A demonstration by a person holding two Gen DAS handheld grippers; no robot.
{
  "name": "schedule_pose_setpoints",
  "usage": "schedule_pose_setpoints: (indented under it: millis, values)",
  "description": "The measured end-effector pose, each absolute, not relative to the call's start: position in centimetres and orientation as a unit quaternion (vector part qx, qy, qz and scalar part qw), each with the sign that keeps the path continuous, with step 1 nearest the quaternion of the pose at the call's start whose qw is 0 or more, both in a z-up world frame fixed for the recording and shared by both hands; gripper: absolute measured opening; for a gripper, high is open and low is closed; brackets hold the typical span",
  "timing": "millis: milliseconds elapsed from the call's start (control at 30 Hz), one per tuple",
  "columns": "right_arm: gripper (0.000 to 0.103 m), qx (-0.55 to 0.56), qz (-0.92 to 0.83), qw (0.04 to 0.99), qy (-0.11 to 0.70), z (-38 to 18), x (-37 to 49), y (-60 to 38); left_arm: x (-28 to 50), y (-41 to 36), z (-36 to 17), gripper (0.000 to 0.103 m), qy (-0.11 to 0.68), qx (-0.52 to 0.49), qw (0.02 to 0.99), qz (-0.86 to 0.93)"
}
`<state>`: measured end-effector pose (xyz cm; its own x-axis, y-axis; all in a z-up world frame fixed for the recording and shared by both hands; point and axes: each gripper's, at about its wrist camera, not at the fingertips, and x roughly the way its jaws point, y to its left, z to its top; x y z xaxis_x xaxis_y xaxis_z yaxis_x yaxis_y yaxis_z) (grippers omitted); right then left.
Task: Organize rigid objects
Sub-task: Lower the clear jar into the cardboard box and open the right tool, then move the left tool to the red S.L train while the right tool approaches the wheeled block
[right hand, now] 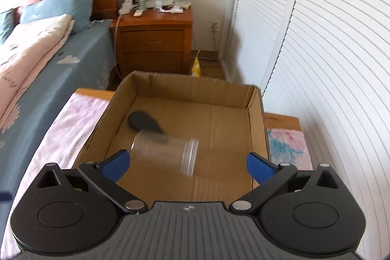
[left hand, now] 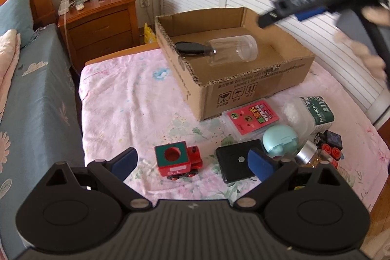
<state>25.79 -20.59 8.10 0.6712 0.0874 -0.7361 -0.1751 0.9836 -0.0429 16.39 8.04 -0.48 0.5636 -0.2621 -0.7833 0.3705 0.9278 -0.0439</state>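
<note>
Two wide-open hand-held grippers, left (left hand: 192,162), right (right hand: 187,165), above smooth clear plastic jar (right hand: 165,152) in corrugated cardboard box (right hand: 195,94).

We carry two matching grippers, the left gripper (left hand: 192,162) and right gripper (right hand: 187,163), each with a ribbed dark-grey body, black linkage arms on round silver pivot screws, blue finger pads (right hand: 117,162) and a small white logo.

We see the box (left hand: 246,89) at 12 o'clock on the table (left hand: 126,101), and in it the jar (left hand: 234,50) lies on its side, touching the black tool (left hand: 190,48) at its 9 o'clock. The toy train (left hand: 178,160) stands at 6 o'clock of the box, the black pad (left hand: 234,162) at the train's 3 o'clock.
</note>
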Motion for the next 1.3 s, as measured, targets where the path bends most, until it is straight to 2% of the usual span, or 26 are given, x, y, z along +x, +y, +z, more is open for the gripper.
schedule_pose_setpoints:
  millis: [367,833,1100,1300]
  values:
    - [0.103,-0.072,0.120,0.915,0.378,7.0,17.4,-21.5,14.8,7.9,1.8,0.097,0.419,0.070,0.896,-0.129]
    - [0.103,-0.055,0.156,0.915,0.368,3.7,9.6,-24.8,22.5,8.5,-4.3,0.097,0.447,0.069,0.892,-0.021]
    - [0.103,-0.063,0.171,0.908,0.378,2.1,8.0,-25.7,19.5,10.2,-5.4,0.097,0.469,0.044,0.882,-0.027]
    - [0.103,-0.065,0.168,0.897,0.403,0.0,7.6,-25.6,16.1,10.4,-4.3,0.097,0.448,0.033,0.892,-0.051]
